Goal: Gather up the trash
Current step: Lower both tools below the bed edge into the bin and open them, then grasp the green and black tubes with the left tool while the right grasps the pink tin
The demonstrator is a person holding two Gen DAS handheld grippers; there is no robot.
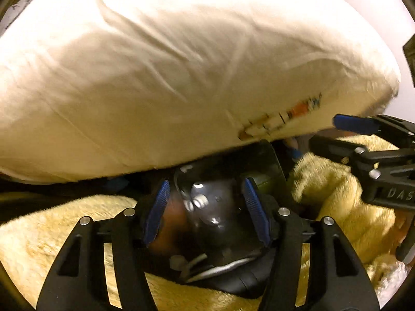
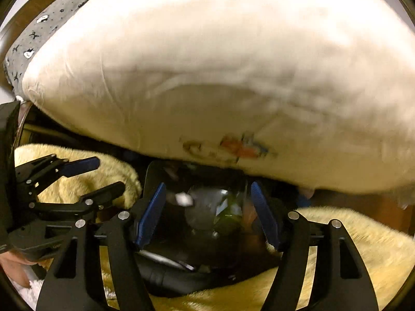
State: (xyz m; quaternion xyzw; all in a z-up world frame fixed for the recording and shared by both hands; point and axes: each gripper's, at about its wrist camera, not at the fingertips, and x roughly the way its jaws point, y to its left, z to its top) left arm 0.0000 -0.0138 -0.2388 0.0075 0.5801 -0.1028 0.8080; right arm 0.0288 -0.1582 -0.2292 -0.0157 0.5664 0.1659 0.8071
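Big white pillow [image 1: 181, 77] hogs the whole upper frame, so there's only a narrow dark gap at lower center above the fluffy yellow blanket [image 1: 64, 233], crowded by a black container [image 1: 220, 207].

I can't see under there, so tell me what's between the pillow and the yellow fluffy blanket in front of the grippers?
A dark, glossy piece of plastic trash lies in that gap under the white pillow, on the yellow blanket; both wrist views show it.

Black trash bag [image 1: 228, 235] lying open on yellow fleece, mouth gaping beneath the white pillow, holding clear crumpled plastic [image 1: 207, 204] and a greenish item [image 2: 230, 210], contents partly blurring.
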